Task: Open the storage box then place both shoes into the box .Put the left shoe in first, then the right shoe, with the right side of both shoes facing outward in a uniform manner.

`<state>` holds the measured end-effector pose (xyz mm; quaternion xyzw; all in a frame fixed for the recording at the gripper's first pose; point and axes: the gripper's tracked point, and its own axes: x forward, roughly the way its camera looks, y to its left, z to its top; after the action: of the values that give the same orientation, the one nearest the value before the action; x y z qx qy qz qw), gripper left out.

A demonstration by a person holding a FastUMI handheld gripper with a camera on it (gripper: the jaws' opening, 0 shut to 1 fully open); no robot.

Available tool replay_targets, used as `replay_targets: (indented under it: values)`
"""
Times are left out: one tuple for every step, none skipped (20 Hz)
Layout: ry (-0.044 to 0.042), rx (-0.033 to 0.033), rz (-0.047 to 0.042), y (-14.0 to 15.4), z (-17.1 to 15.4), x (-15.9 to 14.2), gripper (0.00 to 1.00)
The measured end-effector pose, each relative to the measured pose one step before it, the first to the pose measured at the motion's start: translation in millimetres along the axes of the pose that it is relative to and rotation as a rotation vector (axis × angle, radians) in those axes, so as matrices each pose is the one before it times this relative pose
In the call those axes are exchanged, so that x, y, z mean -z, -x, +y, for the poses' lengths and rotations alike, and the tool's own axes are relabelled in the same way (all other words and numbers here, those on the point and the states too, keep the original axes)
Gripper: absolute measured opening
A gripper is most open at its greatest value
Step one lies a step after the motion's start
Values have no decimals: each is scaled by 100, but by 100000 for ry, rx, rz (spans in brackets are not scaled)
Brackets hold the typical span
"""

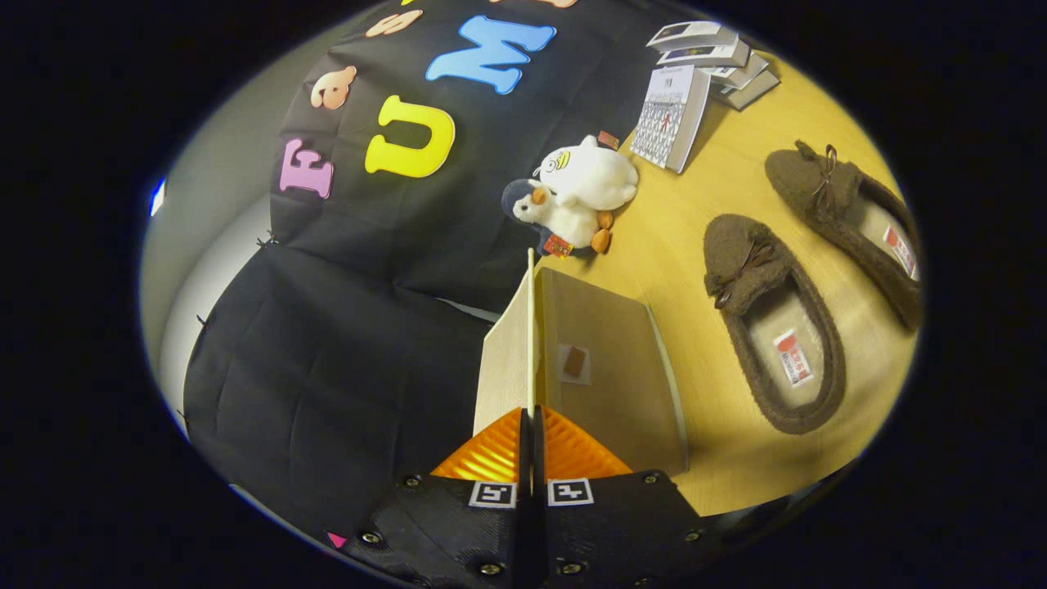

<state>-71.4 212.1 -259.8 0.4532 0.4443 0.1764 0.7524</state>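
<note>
My gripper (530,414) is shut on the thin edge of the storage box's lid (507,360), a cream flap that stands edge-on straight ahead of the orange fingers (572,450). Beside the flap shows a beige panel of the storage box (622,384) with a small brown patch on it. Two brown fuzzy slippers with bows lie on the wooden table beyond the box. The nearer slipper (769,327) is just past the box; the farther slipper (851,221) lies beyond it. Both face up with their openings showing.
Two plush toys (577,196) sit against the black cloth wall past the flap's far end. A leaning booklet (672,114) and a stack of booklets (720,61) stand at the table's far side. Bare wooden table (703,466) lies between box and slippers.
</note>
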Motion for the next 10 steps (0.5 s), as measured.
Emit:
replay_targets:
  values:
    - [-450,-69,536,356,31,35,0]
    - [139,-576,-569,220,340,-185,0]
    - [724,-1614,123,205,704,-101,0]
    - [746,-1150,28,271,773,-223,0]
    - [1127,-807,-16,328,861,-176,0]
    - [1246,-1139,289,129,893,-336,0]
    - [1071,-1437,-146,-48,1136,-162,0]
    - [1025,-1739,640,-231,1168,1,0]
    - [919,-1517,70,-262,1130,56,0]
    - [601,-923,318,-382,970,79,0]
